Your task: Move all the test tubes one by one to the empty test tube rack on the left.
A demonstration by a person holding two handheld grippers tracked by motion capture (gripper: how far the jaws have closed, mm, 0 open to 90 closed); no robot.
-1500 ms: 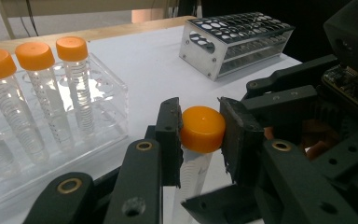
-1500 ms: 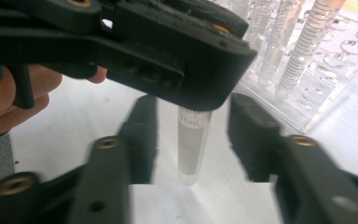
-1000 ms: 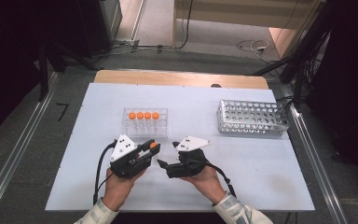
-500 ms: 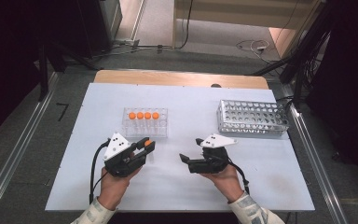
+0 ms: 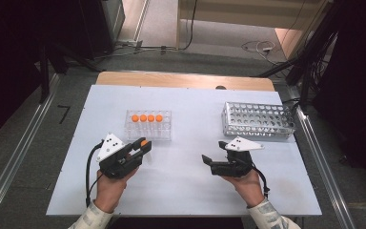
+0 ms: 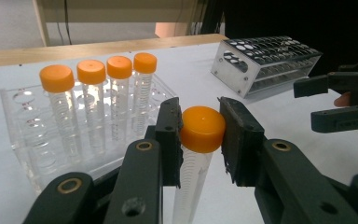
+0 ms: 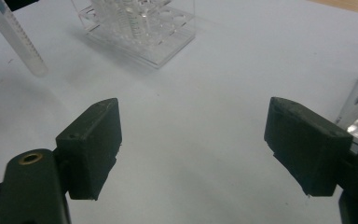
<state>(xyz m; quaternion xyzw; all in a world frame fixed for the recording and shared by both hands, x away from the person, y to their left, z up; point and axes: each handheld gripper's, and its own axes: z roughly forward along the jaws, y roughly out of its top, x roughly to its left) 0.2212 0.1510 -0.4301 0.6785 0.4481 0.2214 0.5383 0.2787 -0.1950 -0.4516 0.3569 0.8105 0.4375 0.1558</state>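
Left tongs (image 6: 200, 135) pinch clear tube (image 6: 193, 172) (smooth orange cap).

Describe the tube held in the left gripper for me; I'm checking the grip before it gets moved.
The tube is a clear plastic cylinder with printed graduation marks down its side and an orange screw cap on top. It looks empty. It stands roughly upright, leaning slightly, pinched at the cap between the two black jaws of the left gripper, one jaw on each side. In the right gripper view its rounded lower end sits at or just above the white table; contact cannot be judged. It is out of the clear rack, beside it.
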